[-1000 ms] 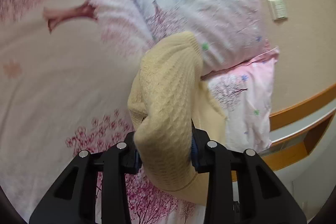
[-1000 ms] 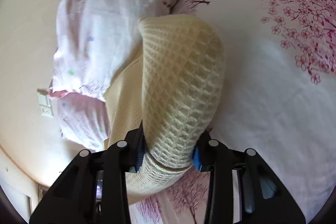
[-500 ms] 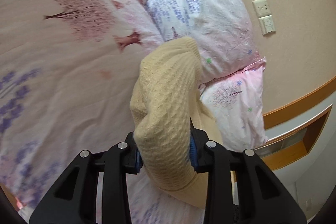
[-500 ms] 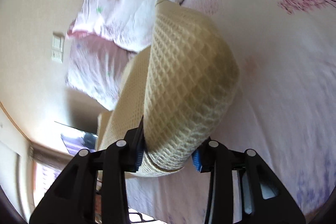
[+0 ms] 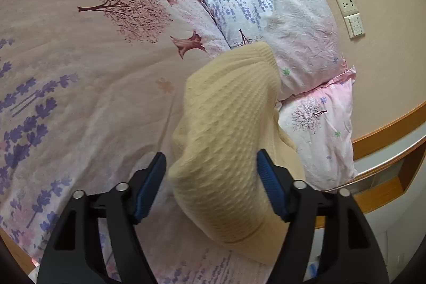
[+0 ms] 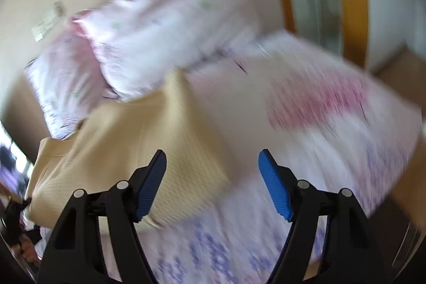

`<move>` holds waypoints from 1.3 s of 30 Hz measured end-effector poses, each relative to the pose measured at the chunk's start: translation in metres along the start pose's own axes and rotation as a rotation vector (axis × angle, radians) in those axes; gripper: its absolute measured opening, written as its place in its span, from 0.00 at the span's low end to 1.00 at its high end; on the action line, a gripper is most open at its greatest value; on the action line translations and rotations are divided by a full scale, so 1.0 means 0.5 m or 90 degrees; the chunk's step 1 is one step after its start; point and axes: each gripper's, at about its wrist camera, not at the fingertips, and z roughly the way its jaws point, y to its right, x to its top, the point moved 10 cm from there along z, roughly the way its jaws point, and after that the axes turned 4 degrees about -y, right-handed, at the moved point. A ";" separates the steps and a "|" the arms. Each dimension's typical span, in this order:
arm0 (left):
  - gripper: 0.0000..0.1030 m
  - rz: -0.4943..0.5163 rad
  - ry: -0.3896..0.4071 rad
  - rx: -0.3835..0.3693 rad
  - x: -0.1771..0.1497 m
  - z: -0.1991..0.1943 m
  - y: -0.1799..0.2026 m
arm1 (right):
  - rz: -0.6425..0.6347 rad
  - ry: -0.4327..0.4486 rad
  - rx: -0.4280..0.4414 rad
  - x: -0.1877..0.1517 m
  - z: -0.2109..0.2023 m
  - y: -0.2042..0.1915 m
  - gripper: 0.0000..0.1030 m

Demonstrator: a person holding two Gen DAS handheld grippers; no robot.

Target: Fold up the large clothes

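A bed (image 5: 87,87) covered in a pale duvet printed with pink trees and purple flowers fills most of the left wrist view. Two floral pillows (image 5: 287,25) lie stacked at its head against a beige wall that carries a socket and a switch plate (image 5: 354,24). A wooden ledge (image 5: 386,132) runs along the wall beside the bed.

The cream waffle-knit sweater (image 5: 229,140) lies bunched on the duvet just below the pillows, its far end touching the lower pillow. The left gripper (image 5: 211,186) has its fingers (image 5: 151,185) spreading apart; the sweater's thick fold sits between the blue pads, but the left pad stands clear of the knit, so nothing is clamped.

The right wrist view is heavily blurred. There the right gripper (image 6: 212,184) also has its fingers (image 6: 274,184) opening wide, with nothing between them. The sweater (image 6: 127,151) lies flat on the bed beyond the left finger.
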 end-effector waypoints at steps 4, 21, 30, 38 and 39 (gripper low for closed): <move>0.71 0.015 0.006 0.002 -0.005 -0.003 -0.001 | -0.140 -0.025 0.096 0.012 0.046 -0.182 0.53; 0.73 0.017 0.010 0.002 0.008 0.026 0.010 | -0.336 -0.219 0.104 -0.167 0.237 -0.446 0.27; 0.54 0.026 0.039 -0.003 0.030 0.030 0.045 | -0.349 -0.201 0.092 -0.160 0.224 -0.444 0.29; 0.43 0.174 0.078 -0.035 0.036 -0.003 0.180 | -0.353 -0.192 0.090 -0.152 0.231 -0.449 0.29; 0.43 0.202 0.085 -0.047 0.032 -0.007 0.208 | -0.356 -0.190 0.089 -0.152 0.230 -0.450 0.29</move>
